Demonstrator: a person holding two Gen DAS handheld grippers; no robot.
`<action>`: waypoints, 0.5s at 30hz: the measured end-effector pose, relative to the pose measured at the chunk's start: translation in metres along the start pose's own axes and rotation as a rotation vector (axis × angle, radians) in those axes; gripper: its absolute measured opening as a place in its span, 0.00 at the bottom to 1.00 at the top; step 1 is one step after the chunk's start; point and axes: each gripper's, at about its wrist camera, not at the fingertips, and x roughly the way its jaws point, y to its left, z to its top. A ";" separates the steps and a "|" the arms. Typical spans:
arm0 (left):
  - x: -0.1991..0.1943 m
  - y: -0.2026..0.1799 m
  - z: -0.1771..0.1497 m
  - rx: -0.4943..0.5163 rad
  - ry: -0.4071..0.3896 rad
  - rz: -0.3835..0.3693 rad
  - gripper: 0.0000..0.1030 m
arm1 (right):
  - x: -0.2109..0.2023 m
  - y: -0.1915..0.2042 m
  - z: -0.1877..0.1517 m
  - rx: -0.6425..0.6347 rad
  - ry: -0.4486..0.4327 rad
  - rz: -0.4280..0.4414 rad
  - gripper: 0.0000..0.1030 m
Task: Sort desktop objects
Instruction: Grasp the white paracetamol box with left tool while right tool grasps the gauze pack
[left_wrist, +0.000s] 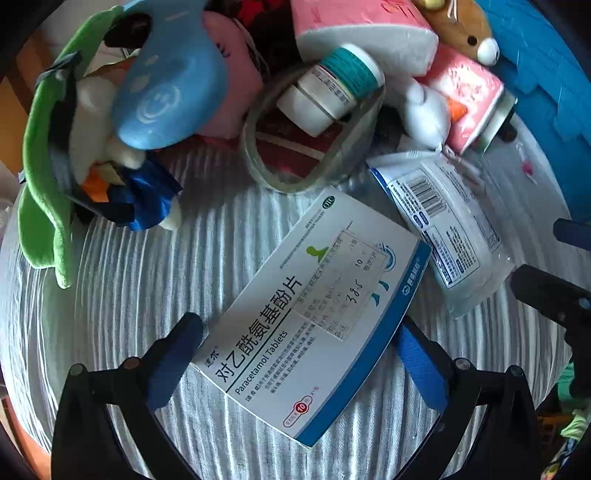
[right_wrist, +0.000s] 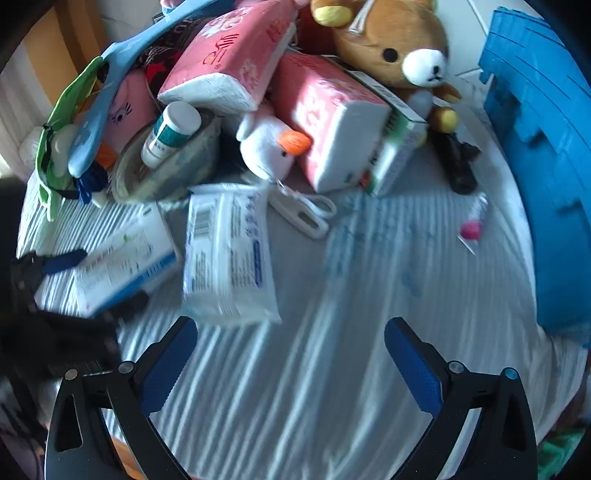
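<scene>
A white and blue Paracetamol tablet box (left_wrist: 314, 314) lies on the striped white cloth. My left gripper (left_wrist: 295, 354) is open with its blue pads on either side of the box's near end; whether they touch it is unclear. The box also shows in the right wrist view (right_wrist: 122, 258), with the left gripper (right_wrist: 55, 295) around it. My right gripper (right_wrist: 288, 350) is open and empty above bare cloth, just in front of a white wipes packet (right_wrist: 229, 254). That packet lies right of the box in the left wrist view (left_wrist: 443, 229).
A heap at the back holds a pill bottle (left_wrist: 332, 88) in a tape roll (left_wrist: 310, 147), pink tissue packs (right_wrist: 332, 118), a bear plush (right_wrist: 395, 48), a duck plush (right_wrist: 273, 144) and other soft toys (left_wrist: 166, 85). A blue crate (right_wrist: 543, 147) stands right. White scissors (right_wrist: 306, 210) and a small pink item (right_wrist: 471, 229) lie on the cloth.
</scene>
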 end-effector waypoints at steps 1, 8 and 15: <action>0.001 0.000 0.001 0.001 0.003 -0.008 1.00 | 0.004 0.002 0.005 -0.001 0.007 0.003 1.00; 0.004 -0.007 0.006 0.016 -0.001 -0.013 1.00 | 0.031 0.023 0.027 -0.058 0.066 0.050 0.93; 0.009 -0.012 0.016 0.010 0.009 -0.025 1.00 | 0.032 0.014 0.022 -0.078 0.104 0.015 0.58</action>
